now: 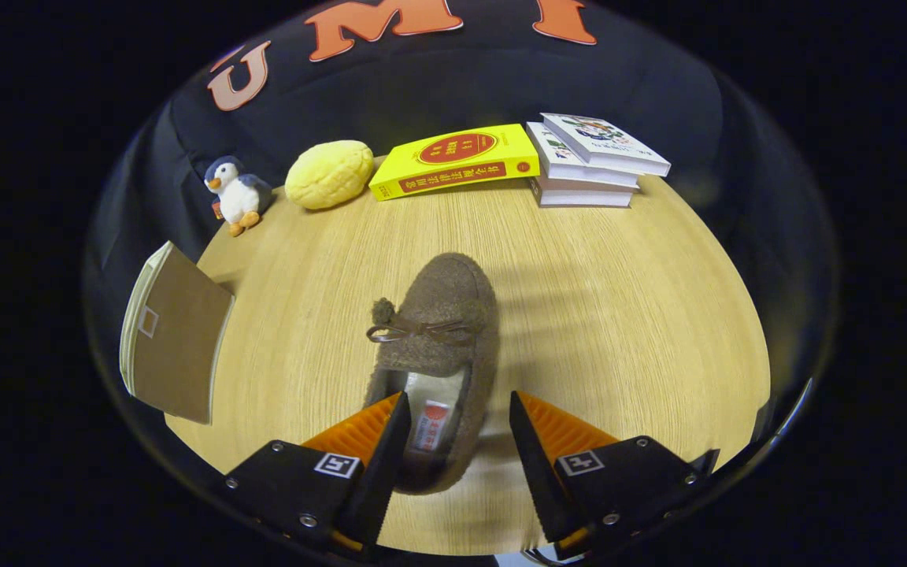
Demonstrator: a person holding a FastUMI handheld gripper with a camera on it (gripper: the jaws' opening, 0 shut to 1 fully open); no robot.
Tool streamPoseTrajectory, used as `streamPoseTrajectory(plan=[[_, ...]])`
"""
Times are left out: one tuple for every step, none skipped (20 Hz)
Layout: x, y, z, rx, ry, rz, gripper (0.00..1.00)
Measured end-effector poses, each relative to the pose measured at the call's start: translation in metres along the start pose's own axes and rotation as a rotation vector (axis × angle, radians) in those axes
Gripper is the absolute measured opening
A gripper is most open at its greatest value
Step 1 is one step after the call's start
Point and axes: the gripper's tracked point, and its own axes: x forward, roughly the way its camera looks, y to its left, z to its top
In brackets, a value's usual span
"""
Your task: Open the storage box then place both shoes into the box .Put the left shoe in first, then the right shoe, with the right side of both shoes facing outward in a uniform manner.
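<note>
Nearest the camera, the gripper (460, 413) points forward and slightly down over the table (627, 331), its two fingers spread wide apart and holding nothing. Between them sits the heel end of a brown fuzzy slipper (438, 346): the left finger overlaps the slipper's left rim, though I cannot tell whether it touches, while the right finger stands clear of the slipper's right side with bare wood showing in the gap. The slipper lies flat on its sole, toe pointing away from the fingers, a small bow and pompom across its top and a pale lining visible in its opening.

Bare tabletop spreads to the right of the slipper and beyond its toe, giving open room on that side. Off to the left, a tan box (174, 339) with pale edges sits at the table's left edge, tilted, well apart from the slipper.

Along the far edge stand a penguin toy (237, 193), a yellow bun-shaped cushion (329, 174), a yellow book (453, 161) lying flat, and a stack of white books (591, 161), all against the dark cloth wall (453, 87).
</note>
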Motion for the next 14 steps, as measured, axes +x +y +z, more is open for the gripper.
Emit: streamPoseTrajectory(plan=[[0.007,-0.005,0.002,-0.004,-0.006,-0.007,0.73],[0.015,-0.008,0.005,-0.006,-0.015,-0.012,0.7],[0.023,-0.012,0.007,-0.003,-0.023,-0.02,0.67],[0.029,-0.015,0.009,0.009,-0.03,-0.025,0.63],[0.036,-0.013,0.012,0.034,-0.04,-0.016,0.6],[0.041,-0.01,0.014,0.062,-0.048,-0.003,0.56],[0.046,-0.009,0.014,0.082,-0.054,-0.001,0.5],[0.051,-0.009,0.015,0.088,-0.06,-0.004,0.47],[0.053,-0.006,0.015,0.095,-0.066,-0.003,0.4],[0.054,-0.003,0.016,0.095,-0.071,-0.011,0.34],[0.053,-0.004,0.018,0.089,-0.076,-0.024,0.26],[0.053,-0.005,0.018,0.089,-0.078,-0.039,0.24],[0.051,-0.006,0.019,0.097,-0.075,-0.051,0.17],[0.05,-0.007,0.017,0.109,-0.067,-0.056,0.14]])
